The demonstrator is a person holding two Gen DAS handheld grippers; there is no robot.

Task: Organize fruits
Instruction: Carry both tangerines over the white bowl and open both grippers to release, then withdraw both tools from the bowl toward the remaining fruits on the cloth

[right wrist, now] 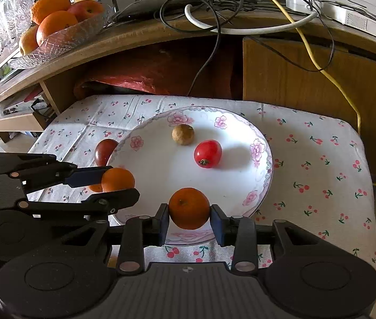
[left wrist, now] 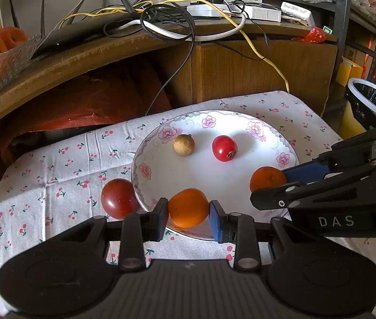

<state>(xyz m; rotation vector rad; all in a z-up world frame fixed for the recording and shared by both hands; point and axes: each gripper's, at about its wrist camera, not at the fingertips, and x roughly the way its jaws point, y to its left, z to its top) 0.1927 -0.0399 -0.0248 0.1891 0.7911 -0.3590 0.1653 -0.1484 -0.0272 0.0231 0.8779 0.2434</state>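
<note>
Glossy ceramic plate; matt printed cloth; rough brown fruit.

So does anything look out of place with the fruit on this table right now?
One thing: a dark red tomato sits on the cherry-print cloth against the plate's rim, outside it, while the small brown fruit and bright red tomato lie inside. Nothing looks spilled or damaged.

Cherry-print table: plate, dark tomato
</note>
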